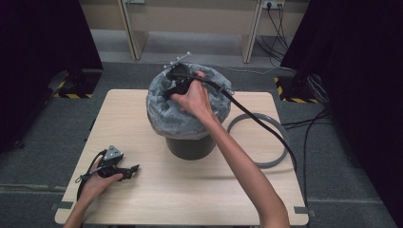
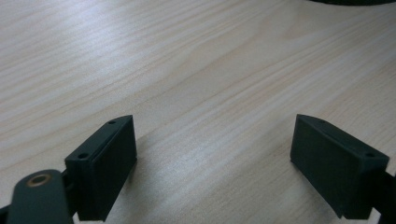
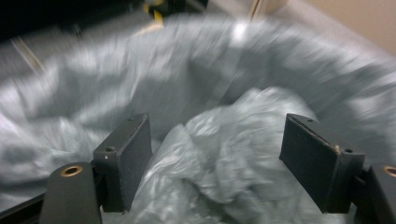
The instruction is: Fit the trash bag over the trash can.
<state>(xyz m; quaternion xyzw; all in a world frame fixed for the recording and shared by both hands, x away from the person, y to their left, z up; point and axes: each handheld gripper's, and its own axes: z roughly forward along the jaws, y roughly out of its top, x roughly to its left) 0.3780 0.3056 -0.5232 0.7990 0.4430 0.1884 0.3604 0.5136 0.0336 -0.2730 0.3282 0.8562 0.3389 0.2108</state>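
Both claws apart | right claw [image 3: 215, 158] over crumpled grey bin liner [image 3: 219, 154], seemingly untouched | left claw [image 2: 215, 163] idle

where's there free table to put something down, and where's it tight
Free: the near half of the table, between the left gripper and the person's right forearm, and the far left corner beside the bin. Tight: the right side, where the grey ring lies close to the bin, and inside the bag liner, where the right gripper works.
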